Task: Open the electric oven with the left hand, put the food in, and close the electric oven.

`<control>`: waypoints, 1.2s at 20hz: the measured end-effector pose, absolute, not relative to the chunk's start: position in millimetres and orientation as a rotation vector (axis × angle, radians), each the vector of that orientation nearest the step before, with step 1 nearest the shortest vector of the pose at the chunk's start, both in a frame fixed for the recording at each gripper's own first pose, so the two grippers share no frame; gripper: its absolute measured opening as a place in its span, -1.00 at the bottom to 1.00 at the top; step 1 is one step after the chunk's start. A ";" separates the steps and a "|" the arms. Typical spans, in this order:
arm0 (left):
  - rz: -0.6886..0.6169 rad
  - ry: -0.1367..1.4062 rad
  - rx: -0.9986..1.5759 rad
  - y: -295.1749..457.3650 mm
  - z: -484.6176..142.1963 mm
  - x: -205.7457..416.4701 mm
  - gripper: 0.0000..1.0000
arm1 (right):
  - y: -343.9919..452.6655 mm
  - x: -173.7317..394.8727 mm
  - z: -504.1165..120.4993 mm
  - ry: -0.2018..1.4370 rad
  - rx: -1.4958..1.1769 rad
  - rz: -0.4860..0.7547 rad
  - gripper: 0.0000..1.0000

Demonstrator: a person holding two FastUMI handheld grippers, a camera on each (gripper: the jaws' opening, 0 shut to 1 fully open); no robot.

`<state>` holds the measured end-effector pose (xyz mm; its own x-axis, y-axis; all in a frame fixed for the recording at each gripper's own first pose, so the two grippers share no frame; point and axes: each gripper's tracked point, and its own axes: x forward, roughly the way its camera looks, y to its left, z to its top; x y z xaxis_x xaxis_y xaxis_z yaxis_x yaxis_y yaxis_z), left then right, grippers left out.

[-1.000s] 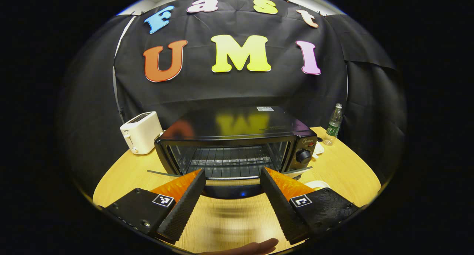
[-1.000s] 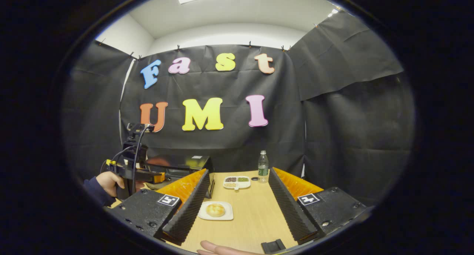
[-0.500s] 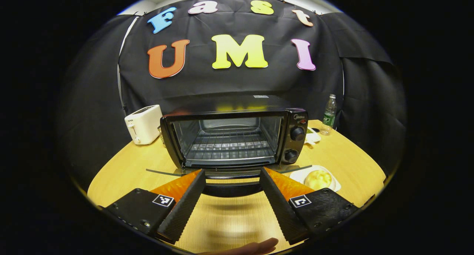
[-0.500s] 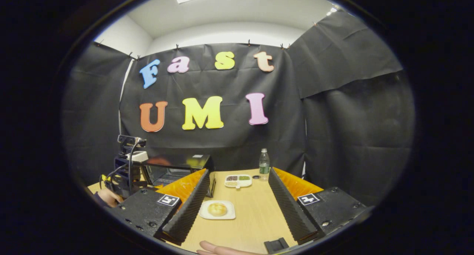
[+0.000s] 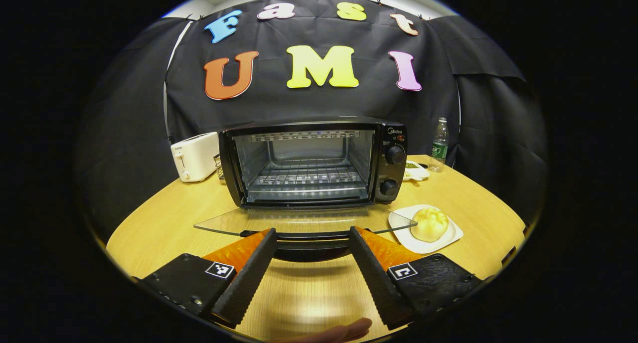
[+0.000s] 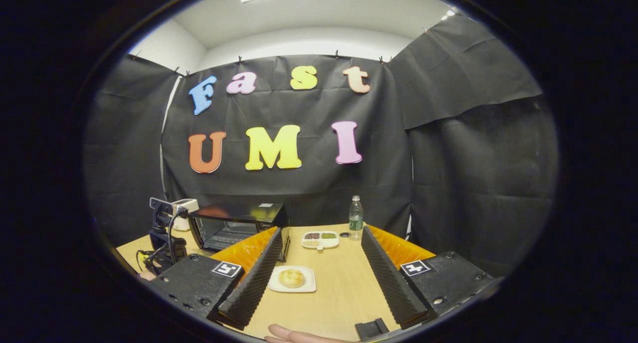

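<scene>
The black electric oven (image 5: 311, 158) stands open on the wooden table, its wire rack bare. Its glass door (image 5: 299, 221) lies folded down flat toward me. My left gripper (image 5: 312, 232) is open, and its fingers rest over the door's black handle (image 5: 311, 246), which crosses the gap between them. A round bun (image 5: 428, 223) sits on a white plate (image 5: 443, 241) right of the door. My right gripper (image 6: 322, 231) hovers open above the table, with the bun (image 6: 291, 277) showing between its fingers farther off. The oven (image 6: 239, 221) is at the left in the right gripper view.
A white toaster (image 5: 194, 156) stands left of the oven. Behind the oven's right side are a water bottle (image 5: 438, 143) and a divided snack dish (image 6: 320, 239). The left gripper's camera and cables (image 6: 167, 223) sit near the oven door.
The oven door has swung down to flat while my left gripper sank and drew back with the handle. The bun came into the left gripper view. My right gripper barely moved.
</scene>
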<state>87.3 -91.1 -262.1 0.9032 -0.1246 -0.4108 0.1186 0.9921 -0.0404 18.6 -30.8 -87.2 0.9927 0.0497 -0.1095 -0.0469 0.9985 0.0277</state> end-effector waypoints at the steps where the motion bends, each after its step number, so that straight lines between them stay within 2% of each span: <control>1: -0.123 0.439 -0.025 -91.1 -268.1 85.7 0.70 | -31.4 19.6 -88.0 0.112 0.028 0.048 0.97; 2: -0.121 0.455 -0.033 -92.4 -275.1 82.6 1.00 | -31.7 20.5 -90.5 0.116 0.030 0.047 0.97; 5: -0.122 0.499 -0.031 -95.5 -292.8 77.5 0.87 | -31.6 22.6 -94.0 0.125 0.032 0.049 0.97; 8: -0.121 0.546 -0.042 -96.5 -310.2 72.7 0.87 | -31.6 23.6 -96.9 0.129 0.025 0.049 0.97; 13: -0.126 0.503 -0.018 -93.6 -305.1 71.7 0.89 | -30.8 30.5 -106.1 0.148 0.021 0.040 0.96; 17: -0.108 0.446 -0.002 -83.1 -276.4 60.9 0.91 | -30.0 39.4 -114.6 0.173 0.010 0.031 0.97; 24: -0.151 0.274 -0.002 -72.9 -174.8 21.5 0.89 | -6.2 72.0 -151.8 0.251 0.012 0.044 0.97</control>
